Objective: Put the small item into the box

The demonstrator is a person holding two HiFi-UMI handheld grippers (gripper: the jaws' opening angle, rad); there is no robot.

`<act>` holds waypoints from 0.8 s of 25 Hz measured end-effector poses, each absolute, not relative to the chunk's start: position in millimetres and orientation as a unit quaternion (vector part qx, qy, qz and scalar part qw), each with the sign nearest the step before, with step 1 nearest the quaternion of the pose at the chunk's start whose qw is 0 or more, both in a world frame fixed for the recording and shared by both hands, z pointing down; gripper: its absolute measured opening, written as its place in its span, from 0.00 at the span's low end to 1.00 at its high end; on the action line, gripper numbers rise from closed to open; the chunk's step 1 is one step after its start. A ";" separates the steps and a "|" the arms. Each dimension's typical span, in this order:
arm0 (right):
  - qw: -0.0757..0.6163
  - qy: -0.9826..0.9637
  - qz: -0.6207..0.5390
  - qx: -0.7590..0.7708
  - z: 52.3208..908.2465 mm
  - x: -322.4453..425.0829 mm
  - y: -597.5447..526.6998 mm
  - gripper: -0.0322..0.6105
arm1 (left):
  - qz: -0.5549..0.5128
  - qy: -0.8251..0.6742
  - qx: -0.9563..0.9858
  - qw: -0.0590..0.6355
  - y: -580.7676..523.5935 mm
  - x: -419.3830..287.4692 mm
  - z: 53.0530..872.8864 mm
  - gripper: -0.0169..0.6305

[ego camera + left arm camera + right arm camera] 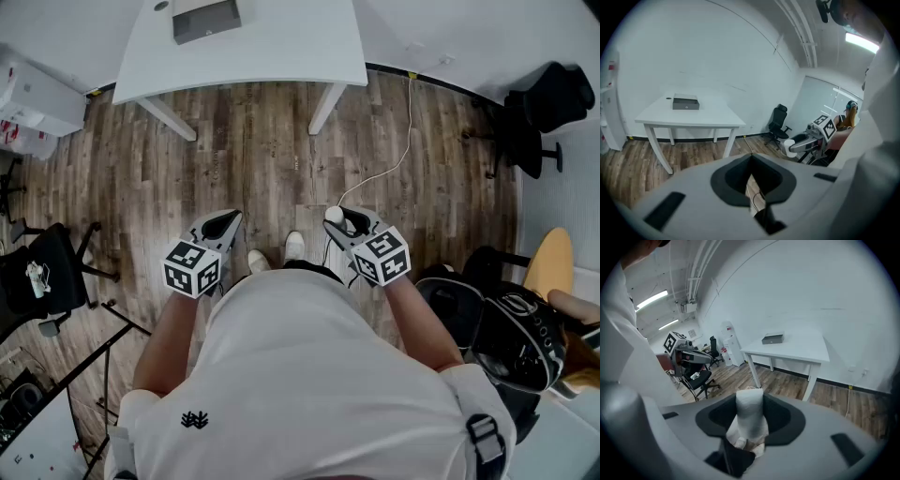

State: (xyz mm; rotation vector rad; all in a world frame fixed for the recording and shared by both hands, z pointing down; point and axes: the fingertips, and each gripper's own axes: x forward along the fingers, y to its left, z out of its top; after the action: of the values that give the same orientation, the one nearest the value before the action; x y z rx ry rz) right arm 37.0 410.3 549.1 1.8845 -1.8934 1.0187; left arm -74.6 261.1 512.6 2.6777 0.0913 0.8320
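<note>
Black chair (pixel 42 272) crowds the far left edge. Left gripper (pixel 228 217): jaws pressed together, nothing in them. Right gripper (pixel 343 221): jaws spread wide and clamped on the small white roll (pixel 749 411). Bare wood floor (pixel 272 141) lies open ahead to the white table (pixel 281 52), where the grey box (pixel 205 19) sits, well apart from both grippers.

The left claw (pixel 751 158) has its jaws together, empty. Ahead-left, a bench (pixel 712 121) carries a box (pixel 686 102). To its right, the right claw (pixel 793 145) grips a white item (pixel 788 147).
</note>
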 end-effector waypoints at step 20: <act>0.199 -0.741 0.332 0.549 555.8 126.2 288.9 0.32 | 0.271 -0.084 0.938 0.199 182.6 -12.5 522.9 0.04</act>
State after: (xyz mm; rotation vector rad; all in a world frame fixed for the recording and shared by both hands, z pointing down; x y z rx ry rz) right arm 126.2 288.9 555.8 1.5365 -2.0715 0.9277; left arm -12.5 182.6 522.9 2.6243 -0.2340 0.7580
